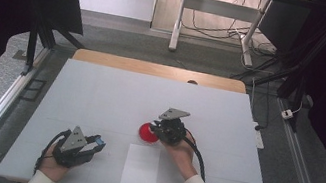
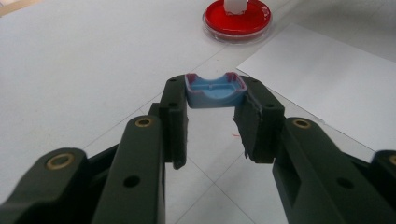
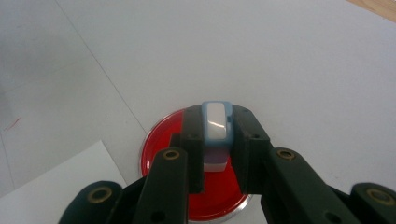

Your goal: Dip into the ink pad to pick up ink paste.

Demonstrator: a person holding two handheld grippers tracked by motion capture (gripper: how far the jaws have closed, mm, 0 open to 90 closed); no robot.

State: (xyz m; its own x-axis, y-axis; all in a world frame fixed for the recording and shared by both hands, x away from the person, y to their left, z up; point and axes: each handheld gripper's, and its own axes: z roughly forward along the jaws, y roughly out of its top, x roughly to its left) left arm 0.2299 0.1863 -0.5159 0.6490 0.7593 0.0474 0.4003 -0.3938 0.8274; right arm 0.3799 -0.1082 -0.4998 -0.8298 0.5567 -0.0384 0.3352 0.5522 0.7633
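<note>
The left gripper sits nearest, at the table's near left edge, its jaws closed on a blue cap. The cap is a shallow blue tray with a curved cut in its far wall and a purple-tinged rim, pinched at both ends by the jaw tips and held clear of the table.

The right gripper is over the middle of the table, jaws closed on a stamp, a small block with a pale blue frame and a white face, held upright between the jaw tips. Its lower end sits over the red dish; whether it touches the red surface I cannot tell.

The dish is round and flat with a clear rim, just beyond a white paper that lies flat on the table between the two hands.
</note>
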